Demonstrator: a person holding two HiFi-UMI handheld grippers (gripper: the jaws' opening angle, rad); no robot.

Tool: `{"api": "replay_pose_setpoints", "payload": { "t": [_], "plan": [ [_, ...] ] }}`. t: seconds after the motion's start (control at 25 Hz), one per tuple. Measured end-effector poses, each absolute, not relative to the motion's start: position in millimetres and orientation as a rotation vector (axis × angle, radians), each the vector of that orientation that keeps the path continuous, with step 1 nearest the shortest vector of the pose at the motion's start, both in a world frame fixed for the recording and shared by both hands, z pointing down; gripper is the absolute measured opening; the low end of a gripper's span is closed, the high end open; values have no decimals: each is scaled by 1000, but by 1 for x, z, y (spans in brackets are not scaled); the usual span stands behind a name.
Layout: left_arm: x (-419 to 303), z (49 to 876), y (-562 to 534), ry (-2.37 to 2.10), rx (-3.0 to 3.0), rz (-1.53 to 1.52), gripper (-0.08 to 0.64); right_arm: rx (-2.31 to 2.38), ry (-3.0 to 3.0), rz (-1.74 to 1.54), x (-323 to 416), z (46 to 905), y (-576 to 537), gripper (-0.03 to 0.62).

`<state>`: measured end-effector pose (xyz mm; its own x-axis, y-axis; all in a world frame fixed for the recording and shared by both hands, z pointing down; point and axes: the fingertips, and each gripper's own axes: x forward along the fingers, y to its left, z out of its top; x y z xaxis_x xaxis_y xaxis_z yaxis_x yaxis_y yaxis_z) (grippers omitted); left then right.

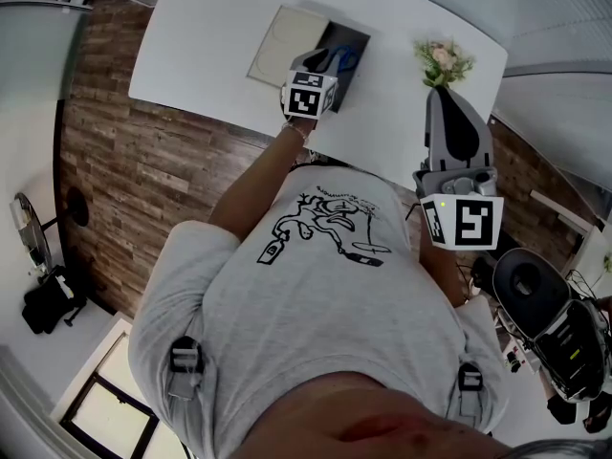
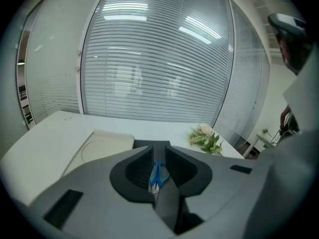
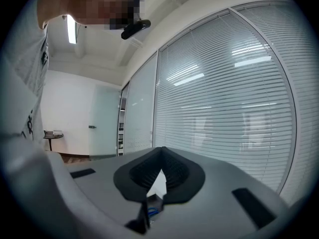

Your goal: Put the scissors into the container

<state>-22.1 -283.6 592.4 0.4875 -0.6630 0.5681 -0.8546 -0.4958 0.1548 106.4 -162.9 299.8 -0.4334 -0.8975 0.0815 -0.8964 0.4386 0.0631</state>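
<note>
The left gripper (image 2: 158, 151) reaches out over the open dark container (image 1: 361, 38) on the white table (image 1: 191, 55). Its jaws are drawn in to a narrow slit, with the blue-handled scissors (image 2: 158, 175) pinched in it, handles pointing away and the metal end toward the camera. In the head view the handles sit over the container's mouth, just beside the beige lid (image 1: 287, 41). The hold looks slim and is on smooth metal, so the scissors could swivel or slide in the jaws if the gripper tips. If the jaws part too early or too high, the handles may catch the rim and the scissors could bounce out onto the table or lid. The right gripper (image 3: 160, 149), jaw tips pressed together on nothing, hangs back near the flowers (image 1: 442, 60), so a careless swing could topple them
</note>
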Motion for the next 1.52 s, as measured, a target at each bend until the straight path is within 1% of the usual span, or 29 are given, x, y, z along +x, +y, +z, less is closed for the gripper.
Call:
{"api": "replay_pose_setpoints", "payload": {
  "t": [0.6, 0.96, 1.32, 1.52],
  "plan": [
    [-21, 441, -257, -1294, 2564, 287, 81, 1609, -2574, -20, 104, 294, -156, 6],
    [-24, 371, -239, -1281, 2684, 117, 80, 1600, -2575, -22, 107, 296, -162, 6],
    [-37, 329, -219, -1258, 2752, -25, 78, 1585, -2587, -29, 104, 293, -162, 6],
    [-44, 316, -209, -1266, 2773, -36, 77, 1570, -2595, -36, 101, 290, -161, 6]
  ]
}}
